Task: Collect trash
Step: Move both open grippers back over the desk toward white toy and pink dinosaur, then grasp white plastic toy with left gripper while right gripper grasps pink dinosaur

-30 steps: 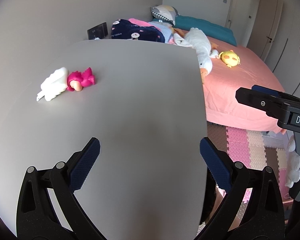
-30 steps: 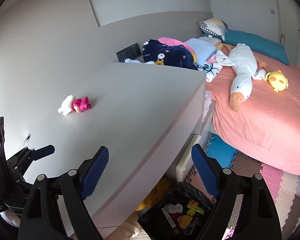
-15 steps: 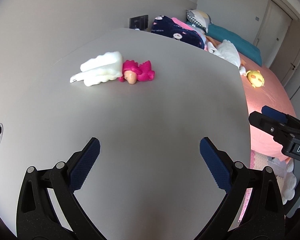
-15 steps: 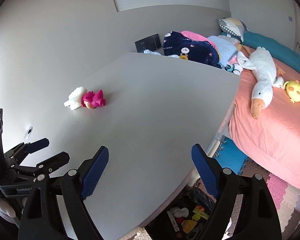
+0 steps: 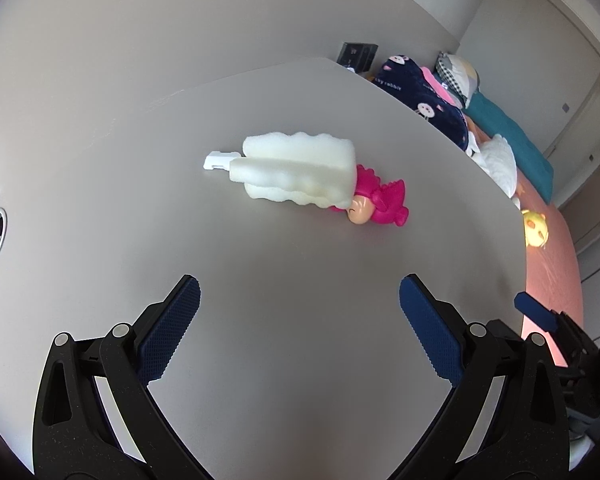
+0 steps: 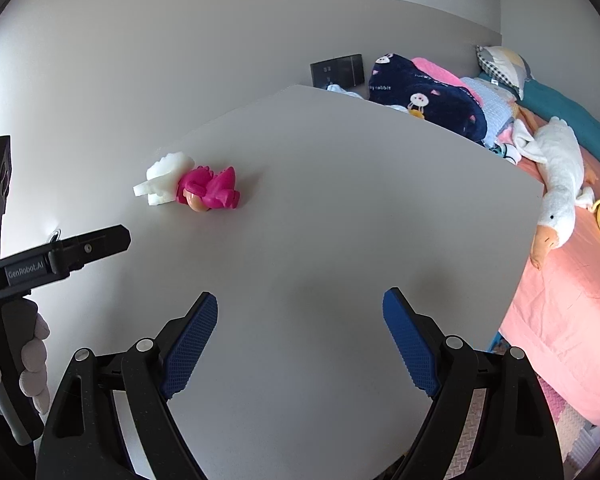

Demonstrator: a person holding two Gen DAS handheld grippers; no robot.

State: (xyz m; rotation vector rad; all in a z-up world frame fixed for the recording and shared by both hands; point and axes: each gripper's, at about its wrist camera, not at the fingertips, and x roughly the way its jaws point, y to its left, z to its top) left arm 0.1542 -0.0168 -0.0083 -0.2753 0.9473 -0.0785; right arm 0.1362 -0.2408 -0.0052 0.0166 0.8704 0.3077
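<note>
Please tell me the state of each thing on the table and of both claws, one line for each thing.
Left claw: open, empty, above the table, pointing toward the foam.
Right claw: open, empty, above the table.
White wavy foam piece: lying flat on the table, touching the pink toy.
Pink plastic toy figure: lying on its side, partly under the foam's edge.
Grey table: carries only these two items in view.

Both grippers — left gripper (image 5: pixel 300 330), right gripper (image 6: pixel 300 338) — hover level, jaws spread wide, empty.
</note>
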